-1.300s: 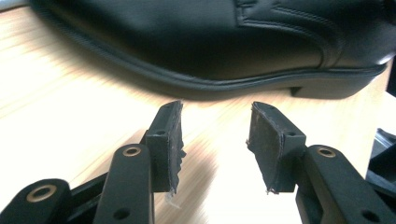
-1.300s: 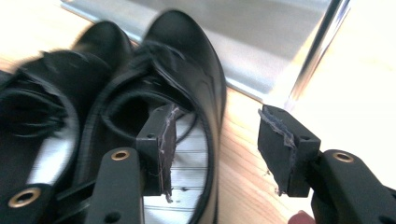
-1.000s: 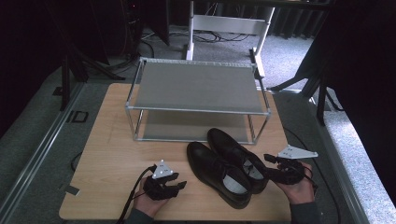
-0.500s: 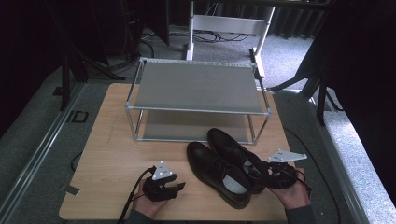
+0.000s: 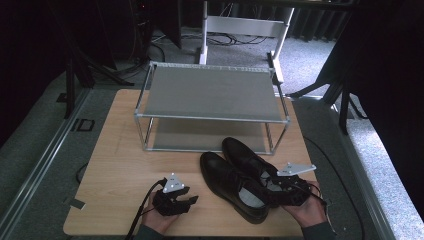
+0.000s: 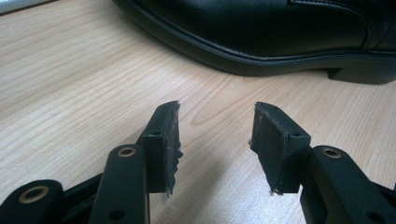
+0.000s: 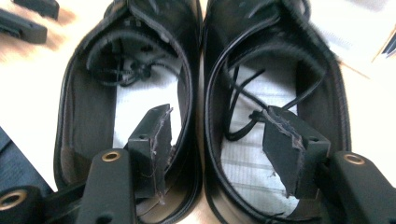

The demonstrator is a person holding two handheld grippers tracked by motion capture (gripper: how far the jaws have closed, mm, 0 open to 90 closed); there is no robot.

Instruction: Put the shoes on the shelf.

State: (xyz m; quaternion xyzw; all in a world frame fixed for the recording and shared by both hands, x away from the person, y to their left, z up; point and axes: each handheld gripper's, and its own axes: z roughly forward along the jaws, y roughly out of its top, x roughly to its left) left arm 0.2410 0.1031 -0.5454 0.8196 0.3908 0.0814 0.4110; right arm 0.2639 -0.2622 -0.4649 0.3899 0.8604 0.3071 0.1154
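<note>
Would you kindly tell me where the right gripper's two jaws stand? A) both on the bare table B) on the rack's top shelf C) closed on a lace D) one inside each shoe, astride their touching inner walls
D: in the right gripper view the right gripper has one jaw over each black dress shoe's insole, with the pair's adjoining walls between them.
</note>
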